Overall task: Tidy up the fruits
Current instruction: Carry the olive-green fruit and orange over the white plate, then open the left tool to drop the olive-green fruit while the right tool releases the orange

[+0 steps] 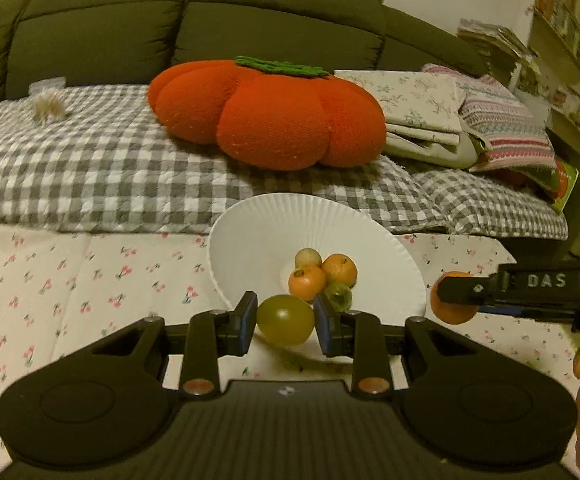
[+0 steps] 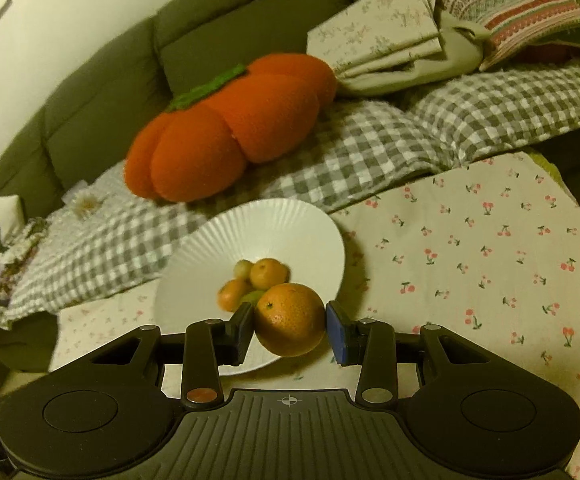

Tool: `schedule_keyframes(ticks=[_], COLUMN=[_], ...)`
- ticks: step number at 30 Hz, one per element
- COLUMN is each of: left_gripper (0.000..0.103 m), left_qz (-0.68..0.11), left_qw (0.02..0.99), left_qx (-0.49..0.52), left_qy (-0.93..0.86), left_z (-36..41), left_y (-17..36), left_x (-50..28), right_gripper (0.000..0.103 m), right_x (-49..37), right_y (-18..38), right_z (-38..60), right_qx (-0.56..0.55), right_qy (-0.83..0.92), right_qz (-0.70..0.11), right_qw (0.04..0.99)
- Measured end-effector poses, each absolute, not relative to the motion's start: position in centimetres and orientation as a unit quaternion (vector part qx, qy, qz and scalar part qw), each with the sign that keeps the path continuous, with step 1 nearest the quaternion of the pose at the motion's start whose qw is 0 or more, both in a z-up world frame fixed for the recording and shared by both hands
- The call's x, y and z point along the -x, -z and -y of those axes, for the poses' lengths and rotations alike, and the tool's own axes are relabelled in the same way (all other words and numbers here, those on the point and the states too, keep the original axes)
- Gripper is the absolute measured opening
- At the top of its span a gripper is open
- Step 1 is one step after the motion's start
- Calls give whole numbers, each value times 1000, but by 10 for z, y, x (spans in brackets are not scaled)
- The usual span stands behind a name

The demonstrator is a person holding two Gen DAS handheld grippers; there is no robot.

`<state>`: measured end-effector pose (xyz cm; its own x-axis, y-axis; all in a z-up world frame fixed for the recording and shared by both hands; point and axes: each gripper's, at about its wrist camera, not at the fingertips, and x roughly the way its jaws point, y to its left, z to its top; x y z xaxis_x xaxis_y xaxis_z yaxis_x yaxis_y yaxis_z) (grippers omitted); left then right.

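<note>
Left wrist: left gripper (image 1: pixel 285 322) is pinched on a green fruit (image 1: pixel 285 320), pads touching both sides, held over the near rim of the white ribbed plate (image 1: pixel 249 240). Plate centre already holds a small pile: two small oranges (image 1: pixel 322 276), a pale yellowish fruit (image 1: pixel 308 258) and a small green one (image 1: pixel 338 295), all touching. Right gripper (image 1: pixel 456 294) comes in from the right edge, closed on a larger orange (image 1: pixel 452 300), just beside the plate rim. Its arm reads "DAS" in raised letters; the rest is cut off. Plate sits on a cherry-print cloth (image 1: pixel 89 280). Behind it: a checked blanket (image 1: pixel 89 160) with an orange pumpkin cushion (image 1: pixel 265 116). At the far right edge there are orange-brown lumps, too cropped to identify.

Right wrist: right gripper holds the larger orange (image 2: pixel 290 320) between both pads, above the plate's (image 2: pixel 269 220) near edge. Pile (image 2: pixel 253 280) is blurred but visible in the centre. No readable text here.

Progress, my read: four fruits placed, two in the grippers and about to go down, so mostly done. I see no other loose fruit on the cloth in either view.
</note>
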<state>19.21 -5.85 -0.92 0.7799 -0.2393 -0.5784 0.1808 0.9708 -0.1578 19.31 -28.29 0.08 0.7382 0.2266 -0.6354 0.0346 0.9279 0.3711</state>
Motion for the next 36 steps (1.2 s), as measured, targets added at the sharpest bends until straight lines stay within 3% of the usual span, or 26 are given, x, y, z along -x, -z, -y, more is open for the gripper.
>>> schedule_keyframes(ticks=[31, 33, 35, 36], left_gripper=[30, 38, 58, 59], left_qz=[-321, -321, -317, -314], left_qw=[940, 940, 941, 942], left_qx=[31, 34, 40, 40], left_qy=[112, 112, 112, 109], left_z=[71, 71, 70, 70], left_y=[51, 50, 46, 44], left_x=[-282, -281, -278, -276], right_gripper=[38, 39, 39, 40], right_x=[-294, -293, -291, -290], right_y=[36, 37, 37, 37], right_z=[254, 253, 252, 252], right_qx=[-90, -89, -89, -89], right_qy=[-60, -62, -60, -58], right_qz=[-356, -355, -355, -355], right_qw=[928, 928, 929, 929])
